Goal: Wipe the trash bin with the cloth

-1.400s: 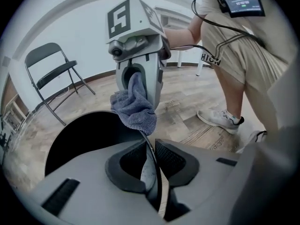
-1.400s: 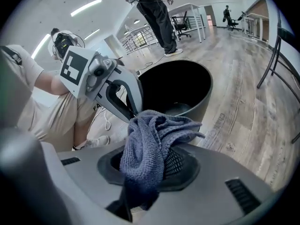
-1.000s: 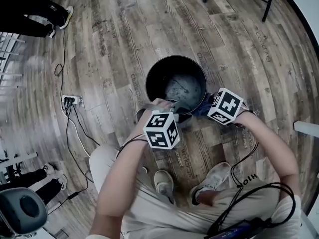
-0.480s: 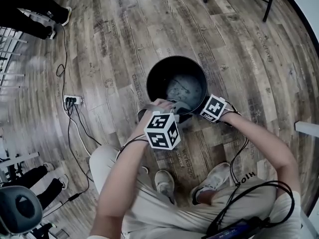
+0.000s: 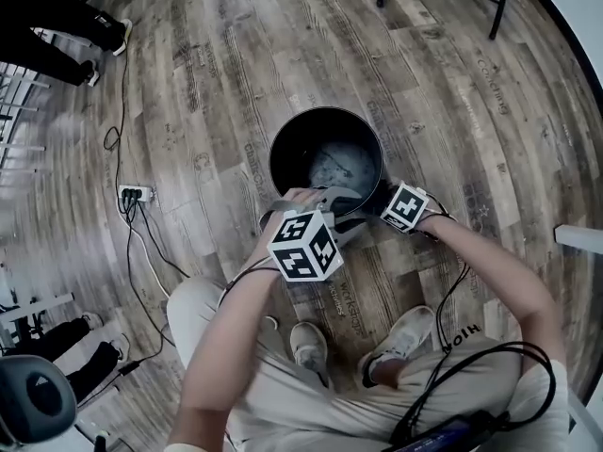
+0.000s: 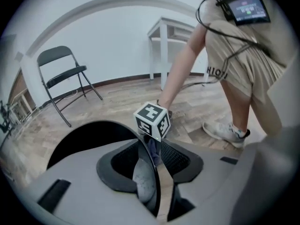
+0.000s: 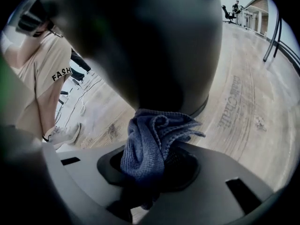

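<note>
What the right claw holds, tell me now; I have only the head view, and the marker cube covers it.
Observer: The right claw is shut on a bunched blue cloth.
Operator: Say where that cloth sits against the bin.
Observer: It meets the bin on its outer wall, low down near the base.
Operator: Now report the left claw.
Observer: The left claw has just been opening; the bin's rim stands between its jaws, with a gap showing on one side.
</note>
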Demonstrator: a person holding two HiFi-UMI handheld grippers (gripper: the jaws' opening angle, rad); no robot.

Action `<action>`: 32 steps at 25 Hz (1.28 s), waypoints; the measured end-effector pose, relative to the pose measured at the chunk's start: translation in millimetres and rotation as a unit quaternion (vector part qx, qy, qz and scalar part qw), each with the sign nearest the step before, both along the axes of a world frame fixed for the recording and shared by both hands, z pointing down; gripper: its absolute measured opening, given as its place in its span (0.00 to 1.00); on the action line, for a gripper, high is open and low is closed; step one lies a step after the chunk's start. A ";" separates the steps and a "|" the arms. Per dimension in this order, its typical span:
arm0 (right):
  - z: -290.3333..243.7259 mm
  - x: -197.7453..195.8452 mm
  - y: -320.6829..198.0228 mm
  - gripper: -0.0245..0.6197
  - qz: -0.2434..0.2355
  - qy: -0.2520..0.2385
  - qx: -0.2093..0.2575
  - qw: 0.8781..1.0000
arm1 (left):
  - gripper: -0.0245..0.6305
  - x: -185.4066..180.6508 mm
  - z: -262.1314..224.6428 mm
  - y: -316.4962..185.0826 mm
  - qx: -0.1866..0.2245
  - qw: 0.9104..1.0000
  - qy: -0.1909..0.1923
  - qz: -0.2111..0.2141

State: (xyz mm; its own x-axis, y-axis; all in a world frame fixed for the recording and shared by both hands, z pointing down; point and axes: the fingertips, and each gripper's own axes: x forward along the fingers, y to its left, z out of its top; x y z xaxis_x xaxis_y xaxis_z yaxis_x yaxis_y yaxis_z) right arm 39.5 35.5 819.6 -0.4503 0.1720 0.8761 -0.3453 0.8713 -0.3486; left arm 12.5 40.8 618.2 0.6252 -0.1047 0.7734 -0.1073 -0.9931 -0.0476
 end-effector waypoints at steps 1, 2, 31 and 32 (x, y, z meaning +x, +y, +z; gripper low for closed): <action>-9.0 4.1 0.6 0.21 0.002 -0.002 0.004 1.000 | 0.26 5.2 -8.2 -6.0 -0.003 1.000 0.017 -0.017; -18.7 7.9 1.9 0.21 0.006 -0.005 0.004 1.000 | 0.26 9.2 -13.3 -11.5 -0.005 0.999 0.025 -0.034; -201.5 -9.1 -4.8 0.21 -0.037 -0.044 0.031 0.998 | 0.13 -12.6 13.0 9.5 -0.031 0.995 -0.080 -0.042; -197.0 -13.7 -2.7 0.21 -0.041 -0.041 0.028 0.998 | 0.13 -15.1 13.2 12.8 -0.027 0.996 -0.084 -0.033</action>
